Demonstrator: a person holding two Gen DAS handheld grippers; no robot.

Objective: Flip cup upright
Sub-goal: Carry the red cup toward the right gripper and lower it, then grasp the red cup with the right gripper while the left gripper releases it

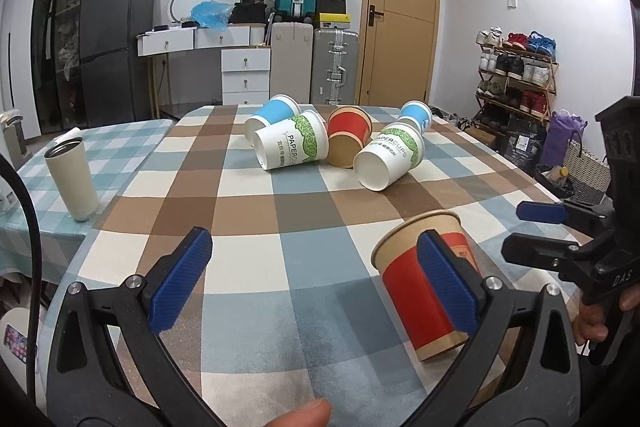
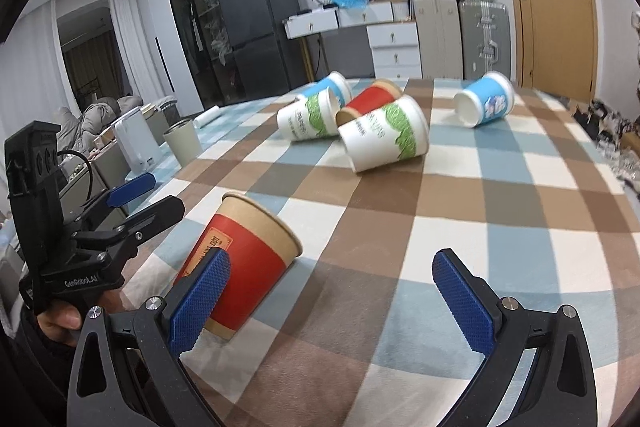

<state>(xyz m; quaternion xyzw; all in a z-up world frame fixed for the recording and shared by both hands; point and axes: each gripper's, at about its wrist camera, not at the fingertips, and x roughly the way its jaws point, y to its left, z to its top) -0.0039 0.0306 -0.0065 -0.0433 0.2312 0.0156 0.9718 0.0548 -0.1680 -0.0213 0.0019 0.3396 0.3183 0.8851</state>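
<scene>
- Checked tablecloth (image 1: 280,227): the left wrist view alone shows the shoe rack (image 1: 516,75); the right wrist view alone shows a white kettle (image 2: 136,143).
- Red-and-kraft paper cup (image 1: 420,287) stands upright near the table's front edge, between both grippers.
- 5 tipped cups (image 1: 332,143) lie behind it.
- Left gripper (image 1: 316,283) and right gripper (image 2: 332,303) both spread wide, holding nothing.

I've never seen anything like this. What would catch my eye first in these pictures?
Probably the red and tan paper cup, standing mouth-up on the checked tablecloth close in front, between the two open hand-held grippers: left hand-held gripper and right hand-held gripper. Next, the heap of tipped-over paper cups lying on their sides farther back on the table: blue, green-printed white, and another red one.
</scene>
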